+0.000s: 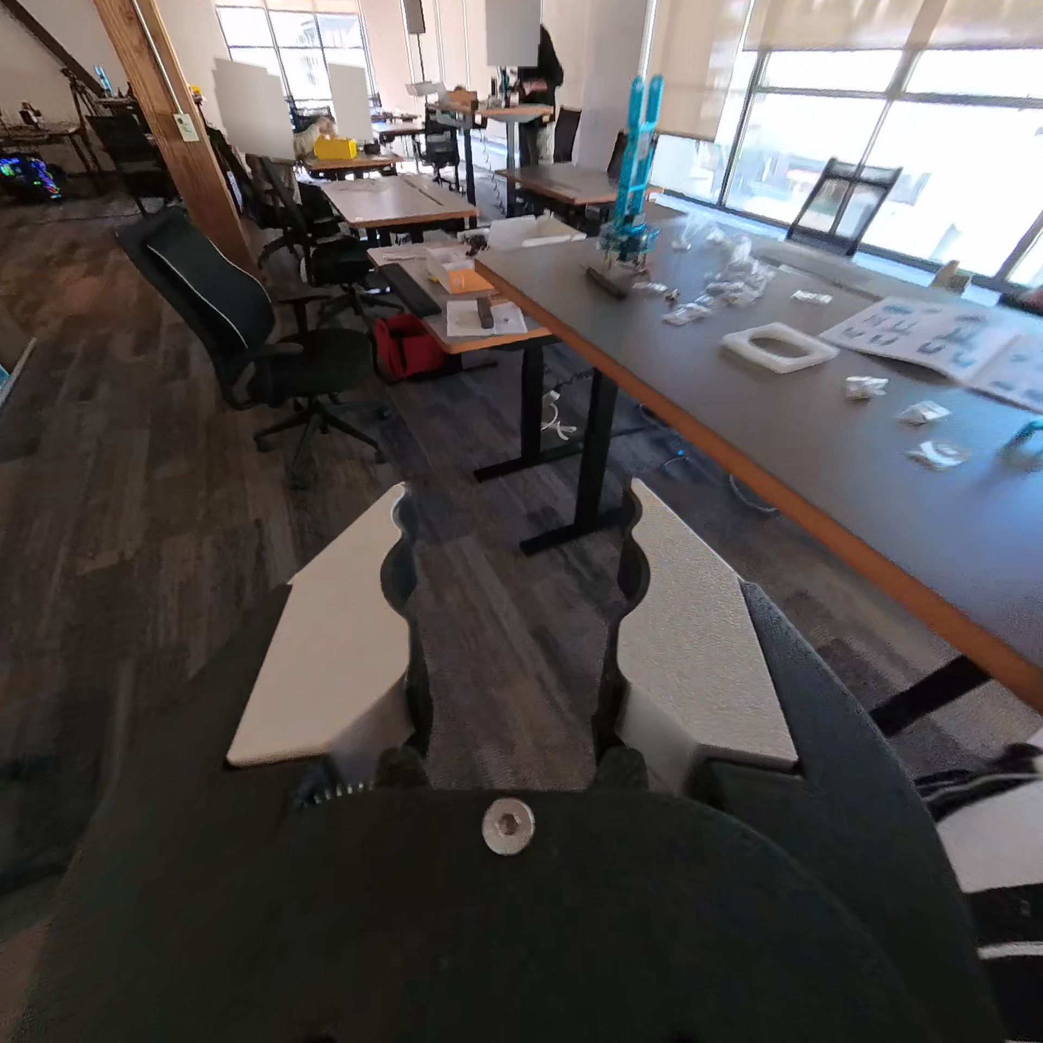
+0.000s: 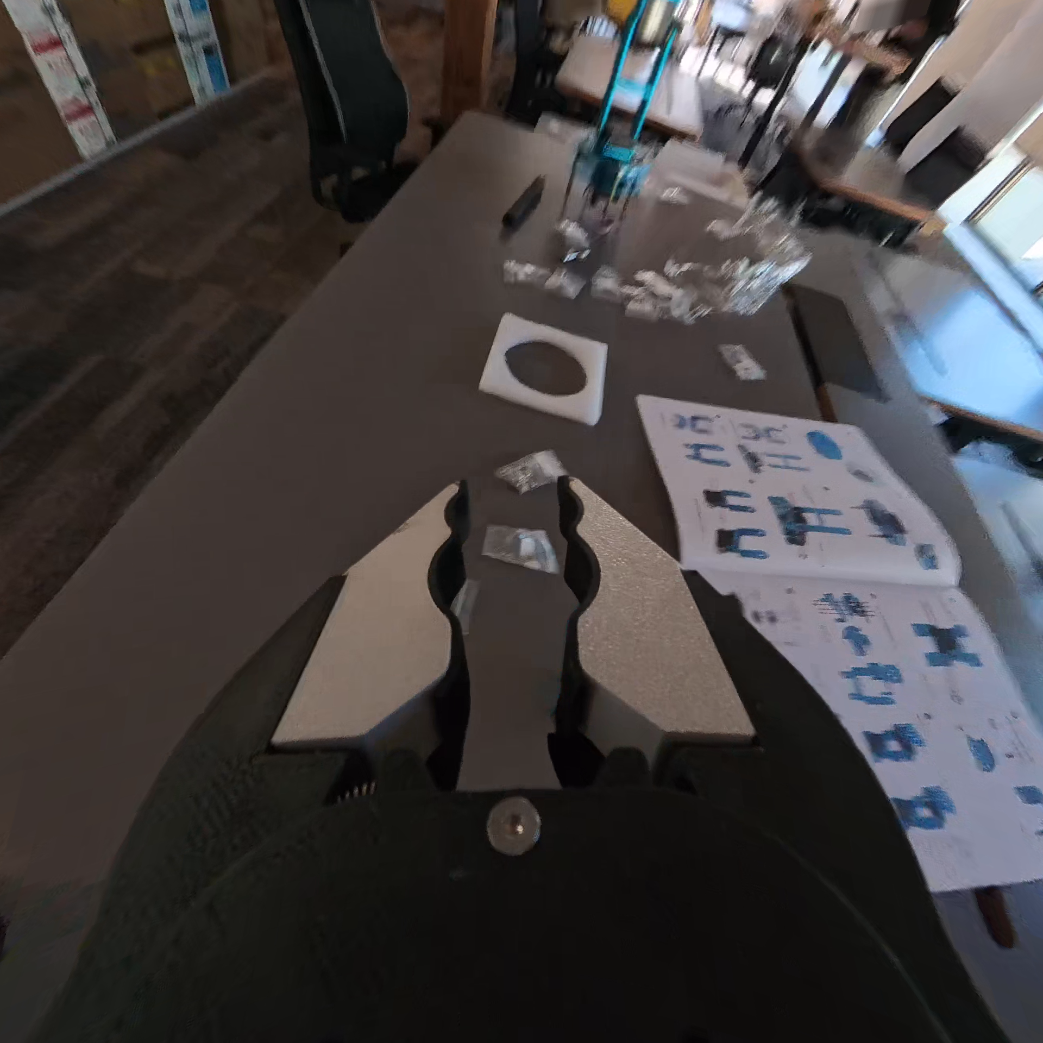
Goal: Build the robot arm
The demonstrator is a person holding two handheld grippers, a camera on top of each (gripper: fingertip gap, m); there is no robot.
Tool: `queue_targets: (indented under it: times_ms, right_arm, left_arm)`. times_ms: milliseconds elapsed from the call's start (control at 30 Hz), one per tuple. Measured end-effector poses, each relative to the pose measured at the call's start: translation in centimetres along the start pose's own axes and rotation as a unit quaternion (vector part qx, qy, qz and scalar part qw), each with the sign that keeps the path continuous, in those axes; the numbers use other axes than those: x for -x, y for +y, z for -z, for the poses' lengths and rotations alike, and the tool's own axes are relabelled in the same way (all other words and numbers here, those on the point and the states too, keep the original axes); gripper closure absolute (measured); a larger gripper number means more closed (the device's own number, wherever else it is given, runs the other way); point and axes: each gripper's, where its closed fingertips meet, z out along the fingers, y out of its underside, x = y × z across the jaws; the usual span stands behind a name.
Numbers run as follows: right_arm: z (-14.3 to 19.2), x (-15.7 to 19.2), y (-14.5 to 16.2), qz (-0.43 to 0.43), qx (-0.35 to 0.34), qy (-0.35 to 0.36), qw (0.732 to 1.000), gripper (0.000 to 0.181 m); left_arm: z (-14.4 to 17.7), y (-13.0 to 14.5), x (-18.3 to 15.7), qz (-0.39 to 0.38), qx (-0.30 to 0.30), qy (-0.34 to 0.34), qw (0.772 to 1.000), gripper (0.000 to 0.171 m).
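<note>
My left gripper (image 1: 516,494) is open and empty, held over the floor to the left of a long grey table (image 1: 818,451). My right gripper (image 2: 511,485) is open and empty, low above the same table (image 2: 282,508). Small clear parts bags lie just beyond and between its fingers: one (image 2: 519,546) between the tips, one (image 2: 527,468) just ahead. An open instruction booklet (image 2: 790,508) lies to its right. A white foam square with a round hole (image 2: 544,369) lies farther ahead. A teal metal frame model (image 2: 615,152) stands at the far end; it also shows in the left wrist view (image 1: 629,214).
More clear bags (image 2: 733,276) pile near the teal model, with a black bar (image 2: 522,206) beside it. Black office chairs (image 1: 254,338), a red bag (image 1: 406,347) and other desks (image 1: 406,206) stand left of the table. A person (image 1: 542,84) stands far back. A wooden post (image 1: 175,130) rises at left. One gripper's finger ends stand about 60 cm off the other's.
</note>
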Motion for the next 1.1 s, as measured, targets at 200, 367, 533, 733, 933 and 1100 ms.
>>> queue_targets:
  times_ms: [200, 367, 533, 733, 933, 1100]
  right_arm:
    - [-4.7, 2.9, 7.6, -0.120, 0.145, 0.008, 0.982, 0.154]
    - [-5.3, 1.5, 10.7, -0.215, 0.175, 0.096, 0.956, 0.153]
    - [-6.4, 1.2, 11.6, -0.240, 0.226, 0.145, 0.933, 0.154]
    - [-6.5, 2.7, 13.6, -0.255, 0.287, 0.201, 0.901, 0.152]
    - [-7.0, 3.4, 15.0, -0.313, 0.259, 0.193, 0.893, 0.155]
    - [-7.3, 4.0, 14.6, -0.300, 0.244, 0.182, 0.904, 0.179]
  left_arm:
    - [-13.6, -1.7, 1.3, -0.015, 0.016, 0.095, 0.995, 0.103]
    - [-25.4, -2.5, -1.6, -0.053, 0.018, 0.231, 0.971, 0.103]
    - [-33.8, -3.6, -6.6, -0.082, 0.002, 0.423, 0.903, 0.105]
    - [-41.3, -5.6, -12.2, -0.156, 0.022, 0.574, 0.803, 0.109]
    - [-45.1, -7.1, -19.7, -0.169, -0.001, 0.667, 0.726, 0.111]
    - [-46.1, -5.9, -25.2, -0.183, 0.003, 0.722, 0.667, 0.113]
